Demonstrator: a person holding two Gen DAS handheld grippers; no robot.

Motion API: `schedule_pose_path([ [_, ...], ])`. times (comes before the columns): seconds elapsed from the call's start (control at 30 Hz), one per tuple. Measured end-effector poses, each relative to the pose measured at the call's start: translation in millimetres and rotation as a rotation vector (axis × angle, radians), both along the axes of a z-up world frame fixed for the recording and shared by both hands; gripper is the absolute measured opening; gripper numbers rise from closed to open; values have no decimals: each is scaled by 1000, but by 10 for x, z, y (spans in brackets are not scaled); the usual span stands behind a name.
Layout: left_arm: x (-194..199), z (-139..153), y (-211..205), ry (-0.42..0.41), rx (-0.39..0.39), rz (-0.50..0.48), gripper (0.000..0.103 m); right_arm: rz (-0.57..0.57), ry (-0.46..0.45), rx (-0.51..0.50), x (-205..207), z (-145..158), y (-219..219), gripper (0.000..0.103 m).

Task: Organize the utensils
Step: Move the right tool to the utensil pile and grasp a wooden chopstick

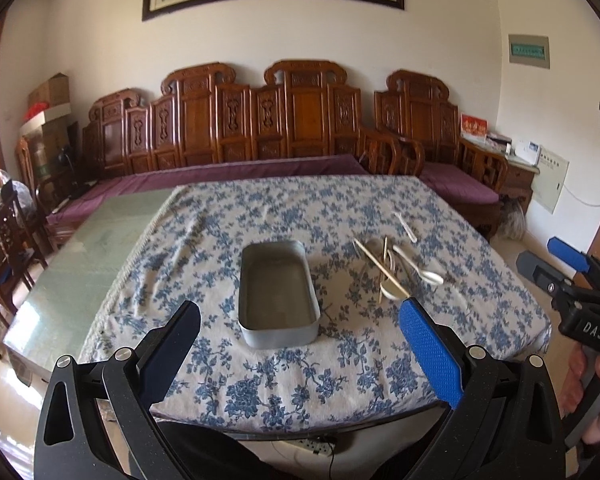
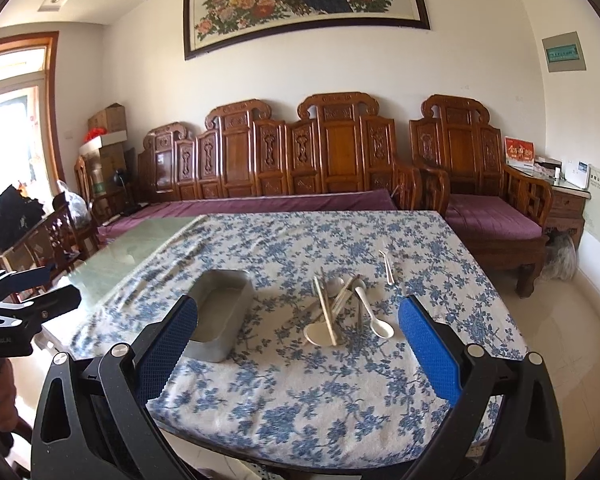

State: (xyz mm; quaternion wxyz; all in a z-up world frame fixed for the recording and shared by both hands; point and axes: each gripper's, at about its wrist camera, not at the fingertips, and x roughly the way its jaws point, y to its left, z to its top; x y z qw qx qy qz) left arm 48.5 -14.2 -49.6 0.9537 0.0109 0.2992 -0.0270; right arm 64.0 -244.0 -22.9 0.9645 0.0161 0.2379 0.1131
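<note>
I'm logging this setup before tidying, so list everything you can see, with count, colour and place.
metal tin: one, grey, open and empty, mid-table on the cloth
utensil pile: one heap, white spoons, pale chopsticks, metal pieces, right of the tin; exact count unclear
small white utensil: one, lying apart beyond the pile
tablecloth: one, white with blue flowers, over a green table
carved bench: brown wood, purple cushions, along the wall
peacock painting: one, above the bench
left claw: open, blue pads, near the tin
right claw: open, facing the pile
</note>
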Motion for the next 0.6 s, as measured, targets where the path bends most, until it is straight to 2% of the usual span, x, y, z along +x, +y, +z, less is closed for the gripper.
schedule_pose_path([
  [0.23,392,-301,-42,76,14,-29,97,-8,39,-38,465,-311,-127,97],
  [0.43,727,-493,-123,115,16,-69,96,-6,80,-41,931,-517,-287,75],
  [0.5,836,-541,-170,129,13,-79,96,-1,101,-35,1062,-586,-319,62],
  [0.6,991,-627,-212,147,3,-94,96,11,133,-28,1291,-723,-366,51],
])
